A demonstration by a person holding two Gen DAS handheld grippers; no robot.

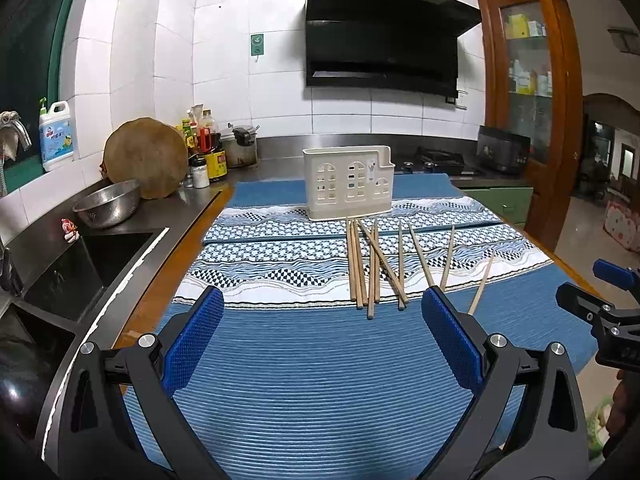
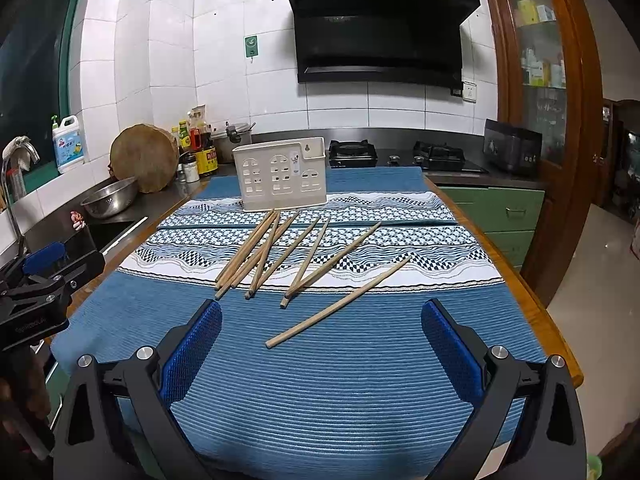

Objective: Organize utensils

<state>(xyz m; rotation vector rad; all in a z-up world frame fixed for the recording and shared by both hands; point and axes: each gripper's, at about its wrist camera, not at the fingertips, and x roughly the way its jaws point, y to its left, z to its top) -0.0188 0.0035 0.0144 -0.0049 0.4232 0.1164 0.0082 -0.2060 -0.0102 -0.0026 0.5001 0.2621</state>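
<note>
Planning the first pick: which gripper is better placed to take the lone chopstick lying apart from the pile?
Probably right. The lone chopstick ends just ahead of the open right gripper, between its jaws. The open left gripper faces the pile, with that chopstick off to its right.

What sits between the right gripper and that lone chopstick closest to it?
Nothing visible. The right gripper is open, and only bare blue ribbed cloth lies between it and the nearest loose wooden chopstick, which rests flat, apart from the others.
</note>
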